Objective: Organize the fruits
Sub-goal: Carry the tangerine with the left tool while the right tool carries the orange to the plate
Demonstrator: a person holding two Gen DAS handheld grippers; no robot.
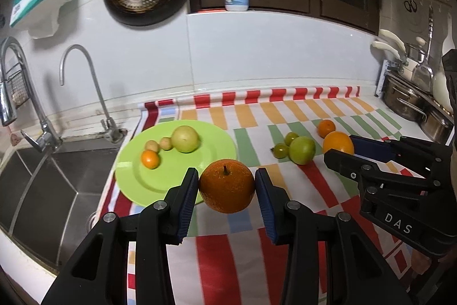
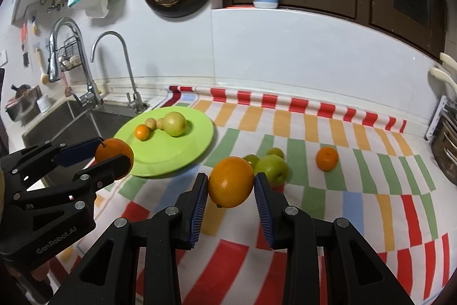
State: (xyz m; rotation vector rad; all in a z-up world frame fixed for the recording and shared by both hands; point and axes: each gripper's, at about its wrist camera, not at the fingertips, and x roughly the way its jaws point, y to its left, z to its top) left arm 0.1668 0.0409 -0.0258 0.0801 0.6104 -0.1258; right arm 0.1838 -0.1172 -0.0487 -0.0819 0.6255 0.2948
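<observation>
A dark orange with a stem [image 1: 226,185] is being gripped between the blue ribbed pads of the left gripper [image 1: 226,190], raised above the near edge of the green plate [image 1: 137,176]. A lighter, smooth orange [image 2: 231,181] is being gripped in the same way by the right gripper [image 2: 230,190], above the striped cloth [image 2: 328,219].

Each gripper is being shown from the side only in the other camera. In the right wrist view the left gripper [image 2: 114,155] is being seen with its fruit [image 2: 113,153] just in front of the plate [image 2: 200,142]. In the left wrist view the right gripper [image 1: 342,149] is being seen closed on its orange [image 1: 338,143]. The pot rack [image 1: 414,102] at the right end of the bench is being shown fully only by the left wrist view; the wire basket [image 2: 68,57] by the tap is clearer in the right wrist view.

The round, glossy plate is carrying four fruits: a pale yellow-green round fruit [image 1: 185,138], two small tan fruits [image 1: 158,145] touching each other, and a small orange citrus [image 1: 150,159].

On the cloth, well apart from the plate, a green apple [image 1: 301,150] is lying against two small green fruits [image 1: 285,145], with a small tangerine [image 1: 326,127] near them. The steel sink [image 1: 42,185] is lying just beside the plate.
</observation>
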